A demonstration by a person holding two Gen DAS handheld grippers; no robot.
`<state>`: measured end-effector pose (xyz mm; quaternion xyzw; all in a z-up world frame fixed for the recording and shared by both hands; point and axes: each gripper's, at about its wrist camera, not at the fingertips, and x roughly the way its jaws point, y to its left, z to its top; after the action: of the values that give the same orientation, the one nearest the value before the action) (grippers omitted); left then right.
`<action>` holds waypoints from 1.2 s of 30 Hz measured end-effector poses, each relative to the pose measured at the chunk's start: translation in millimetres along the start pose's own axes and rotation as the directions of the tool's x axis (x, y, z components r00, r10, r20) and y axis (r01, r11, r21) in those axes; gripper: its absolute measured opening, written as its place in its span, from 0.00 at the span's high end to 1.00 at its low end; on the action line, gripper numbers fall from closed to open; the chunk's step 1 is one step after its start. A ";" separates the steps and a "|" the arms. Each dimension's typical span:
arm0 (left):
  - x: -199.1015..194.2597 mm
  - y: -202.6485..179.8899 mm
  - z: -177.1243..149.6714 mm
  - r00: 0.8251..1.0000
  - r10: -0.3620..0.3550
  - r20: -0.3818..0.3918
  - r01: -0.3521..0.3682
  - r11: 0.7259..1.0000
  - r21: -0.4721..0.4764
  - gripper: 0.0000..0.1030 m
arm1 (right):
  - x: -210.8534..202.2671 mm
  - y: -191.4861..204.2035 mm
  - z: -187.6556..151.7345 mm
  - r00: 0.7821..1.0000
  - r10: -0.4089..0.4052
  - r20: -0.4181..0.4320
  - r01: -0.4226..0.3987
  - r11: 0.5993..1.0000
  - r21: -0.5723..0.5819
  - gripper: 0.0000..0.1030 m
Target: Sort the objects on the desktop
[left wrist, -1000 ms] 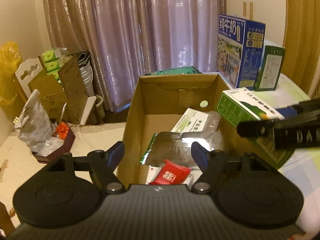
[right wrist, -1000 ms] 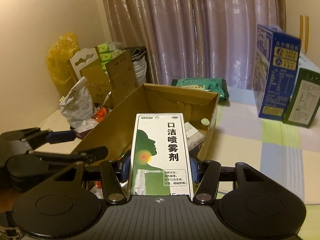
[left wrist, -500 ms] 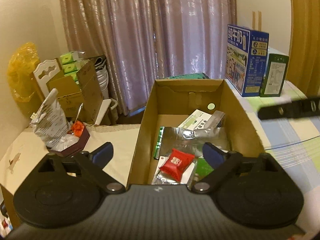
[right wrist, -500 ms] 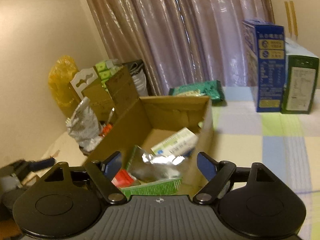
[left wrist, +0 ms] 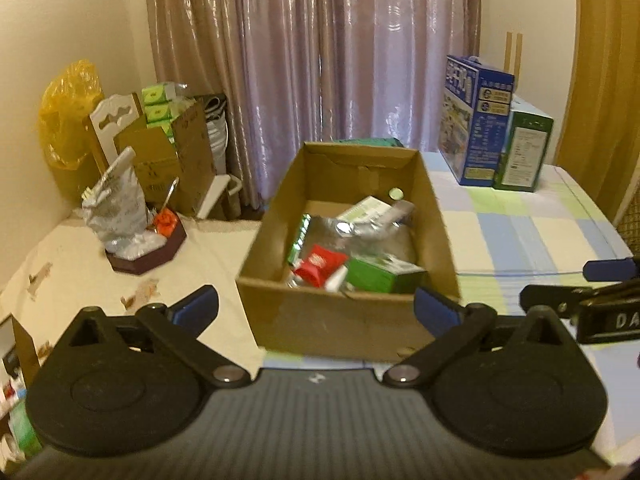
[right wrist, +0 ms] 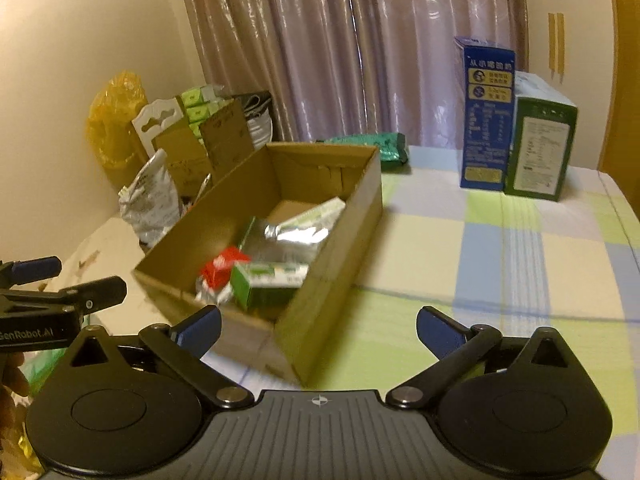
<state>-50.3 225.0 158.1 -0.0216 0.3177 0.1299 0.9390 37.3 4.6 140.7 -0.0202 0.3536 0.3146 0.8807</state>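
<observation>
An open cardboard box (left wrist: 344, 320) (right wrist: 336, 236) stands on the table. Inside lie a green-and-white spray box (left wrist: 384, 274) (right wrist: 266, 282), a red packet (left wrist: 320, 264) (right wrist: 222, 266), a silver foil pouch (left wrist: 352, 230) (right wrist: 288, 236) and a white-green carton (left wrist: 362, 208) (right wrist: 316, 212). My left gripper (left wrist: 316, 306) is open and empty, just in front of the box. My right gripper (right wrist: 318, 326) is open and empty, near the box's front right corner. Each gripper shows at the edge of the other's view.
A blue milk carton (left wrist: 474, 120) (right wrist: 486, 114) and a green box (left wrist: 524, 150) (right wrist: 540, 148) stand at the back right on the checked cloth (right wrist: 500, 248). A green packet (right wrist: 372, 148) lies behind the box. A foil bag (left wrist: 116, 204) and dark tray (left wrist: 148, 254) sit left.
My right gripper opened and dropped the green-and-white spray box into the cardboard box. Both grippers have drawn back from the box; the left jaws spread wider.
</observation>
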 end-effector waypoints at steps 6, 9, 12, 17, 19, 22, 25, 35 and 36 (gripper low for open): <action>-35.6 -14.0 -15.2 1.000 0.003 0.001 -0.003 1.000 -0.010 0.01 | -29.4 11.3 -23.2 1.000 -0.022 -0.012 0.022 1.000 -0.022 0.02; -51.6 -15.5 -20.8 1.000 0.019 0.000 -0.019 0.999 -0.029 0.01 | -45.5 20.1 -29.1 0.999 -0.039 0.003 0.039 0.997 -0.067 0.02; -66.4 -14.2 -25.1 1.000 0.028 0.002 -0.028 0.998 -0.060 0.01 | -63.1 25.7 -33.4 0.998 -0.056 0.028 0.058 0.994 -0.093 0.02; -87.4 -14.8 -32.1 0.999 0.043 0.011 -0.042 0.996 -0.073 0.01 | -81.9 26.1 -39.7 0.998 -0.051 0.034 0.053 0.997 -0.061 0.02; -93.7 -16.8 -34.5 0.999 0.037 0.011 -0.036 0.997 -0.071 0.01 | -88.5 26.1 -43.5 0.998 -0.043 0.036 0.045 0.998 -0.047 0.02; -101.0 -18.5 -38.9 1.000 0.030 0.009 -0.029 0.996 -0.080 0.01 | -95.6 25.1 -48.8 0.999 -0.038 0.031 0.038 0.999 -0.028 0.02; -105.6 -22.5 -43.1 0.999 0.032 0.006 -0.031 0.996 -0.083 0.01 | -101.0 23.7 -56.7 0.999 -0.036 0.023 0.036 0.999 -0.018 0.02; -108.8 -30.7 -54.4 0.999 0.049 -0.020 -0.050 0.995 -0.092 0.01 | -107.3 14.6 -72.1 0.999 -0.046 0.000 0.046 0.999 0.007 0.02; -108.1 -31.1 -54.9 0.998 0.051 -0.022 -0.052 0.994 -0.092 0.01 | -107.6 14.5 -73.1 0.999 -0.046 0.000 0.046 0.999 0.007 0.02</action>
<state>-157.4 163.3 178.2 -0.0581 0.3212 0.1683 0.9301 -75.0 -60.8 157.0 -0.0251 0.3540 0.2931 0.8878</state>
